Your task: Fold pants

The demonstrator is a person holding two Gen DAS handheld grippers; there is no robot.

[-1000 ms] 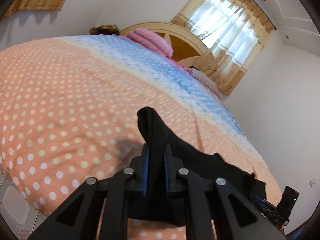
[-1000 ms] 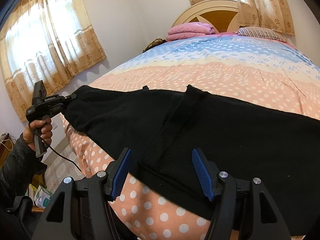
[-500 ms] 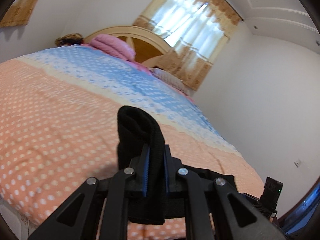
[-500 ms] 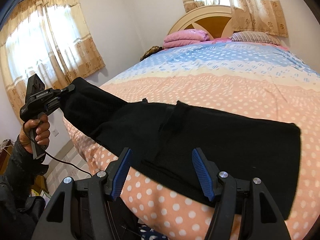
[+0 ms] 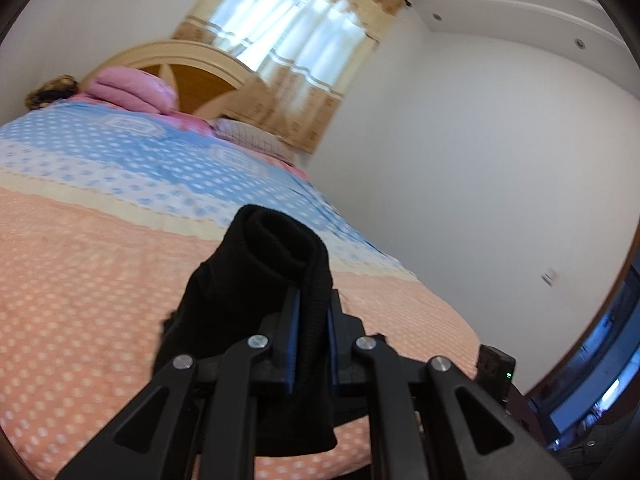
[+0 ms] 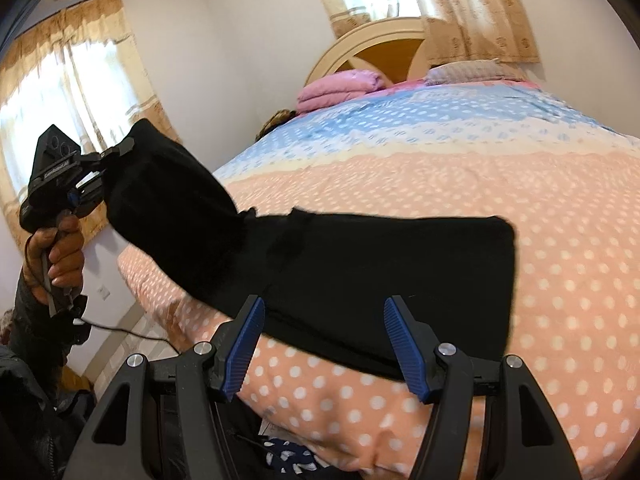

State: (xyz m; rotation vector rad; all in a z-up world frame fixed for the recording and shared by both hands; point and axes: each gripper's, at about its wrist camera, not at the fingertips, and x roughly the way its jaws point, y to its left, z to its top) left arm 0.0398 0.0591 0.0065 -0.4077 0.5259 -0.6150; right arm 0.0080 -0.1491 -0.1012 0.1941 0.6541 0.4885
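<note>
Folding is underway but nowhere near finished, I'd say. The black pants (image 6: 360, 264) lie stretched along the near edge of the bed (image 6: 500, 184), with one end lifted clear of the mattress off the bed's left corner. That raised end is pinched in the left gripper (image 5: 311, 340), its blue pads clamped tight on a rolled band of fabric, either waistband or cuff, can't tell which. The rest is flat on the polka-dot cover, squared-off end toward the right.

The right gripper (image 6: 324, 344) hangs at the near edge with its jaws wide apart, holding nothing; the pants' lower edge sits between the fingers but isn't pinched.

What's left, by my guess: carry the lifted end across onto the flat end, smooth it, then maybe fold once more. No finished crosswise fold shows yet.

Around it: a folded pink blanket (image 6: 340, 88) and a pillow (image 6: 472, 70) up by the wooden headboard (image 6: 372, 46), well apart from the pants, so plenty of open bedspread to work on. Curtained windows on two walls. Nothing blocks the fold, really. Only worries are the hanging cloth sagging off the bed edge and the cable (image 6: 120, 330) trailing under the left hand (image 6: 54, 256).
</note>
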